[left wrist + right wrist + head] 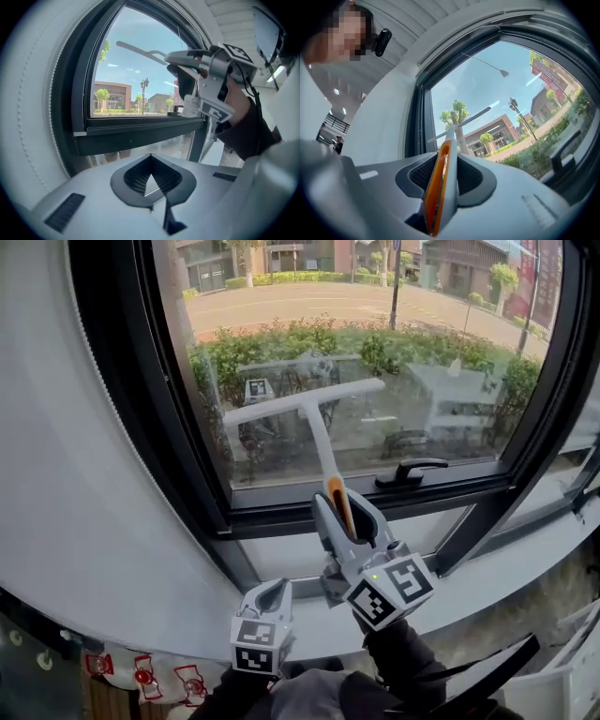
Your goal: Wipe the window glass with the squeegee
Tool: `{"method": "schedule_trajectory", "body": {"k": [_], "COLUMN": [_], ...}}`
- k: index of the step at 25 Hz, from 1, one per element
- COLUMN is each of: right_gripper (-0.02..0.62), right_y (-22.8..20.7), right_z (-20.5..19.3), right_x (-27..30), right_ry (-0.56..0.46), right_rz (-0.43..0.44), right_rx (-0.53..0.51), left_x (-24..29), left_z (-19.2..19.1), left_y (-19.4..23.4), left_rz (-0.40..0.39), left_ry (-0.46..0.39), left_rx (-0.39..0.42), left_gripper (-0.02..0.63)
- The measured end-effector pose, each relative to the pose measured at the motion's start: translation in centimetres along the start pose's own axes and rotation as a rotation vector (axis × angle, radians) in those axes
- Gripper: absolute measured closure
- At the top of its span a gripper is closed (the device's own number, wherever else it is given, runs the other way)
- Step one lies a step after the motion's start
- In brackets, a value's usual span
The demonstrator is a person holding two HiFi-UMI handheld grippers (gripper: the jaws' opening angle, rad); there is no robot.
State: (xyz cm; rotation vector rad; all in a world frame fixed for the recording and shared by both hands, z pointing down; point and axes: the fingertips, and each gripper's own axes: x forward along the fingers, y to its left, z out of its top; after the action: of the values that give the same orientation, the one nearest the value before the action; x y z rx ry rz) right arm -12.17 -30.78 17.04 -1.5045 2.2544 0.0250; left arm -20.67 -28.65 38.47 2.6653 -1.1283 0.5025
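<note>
The squeegee (322, 442) is white, with an orange-lined handle and a long blade held up against the window glass (394, 343). My right gripper (343, 514) is shut on the handle's lower end, below the glass near the bottom frame. In the right gripper view the handle (440, 183) stands between the jaws and the blade (464, 121) lies across the pane. My left gripper (272, 594) hangs lower and to the left, shut with nothing in it. In the left gripper view the left gripper (150, 180) points at the sill, with the right gripper (206, 70) and the squeegee's blade (140, 50) above it.
A dark window frame (187, 474) runs round the pane, with a black latch handle (412, 468) on its bottom rail. A white sill (487, 559) lies below and a white wall (66, 474) stands on the left. Red-and-white objects (141, 676) lie at the lower left.
</note>
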Motion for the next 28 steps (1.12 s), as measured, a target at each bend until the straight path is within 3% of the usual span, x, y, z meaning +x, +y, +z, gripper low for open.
{"method": "schedule_trajectory", "body": {"k": [5,10,17,28], "right_gripper": [0.485,0.485,0.485,0.499], "right_y": [2.6,3.5,4.1,3.7], "right_z": [5.6,8.0,8.9,7.7], "right_x": [3.5,6.5,8.7,11.6], "right_ry": [-0.114,-0.171,-0.200,-0.190], "right_rz": [0.076,0.116,0.146,0.120], "right_rx": [0.003,0.013,0.015,-0.002], "left_x": [-0.9,-1.4,-1.6,-1.5], "left_z": [0.1,-0.4,-0.9,-0.8], "left_y": [1.2,2.0,3.1,4.9], "left_rz": [0.027,0.044,0.058,0.084], "left_ry": [-0.018,-0.014,-0.011,-0.019], "left_rx": [-0.014,-0.038,-0.062,-0.078], "left_gripper": [0.606,0.606,0.606,0.606]}}
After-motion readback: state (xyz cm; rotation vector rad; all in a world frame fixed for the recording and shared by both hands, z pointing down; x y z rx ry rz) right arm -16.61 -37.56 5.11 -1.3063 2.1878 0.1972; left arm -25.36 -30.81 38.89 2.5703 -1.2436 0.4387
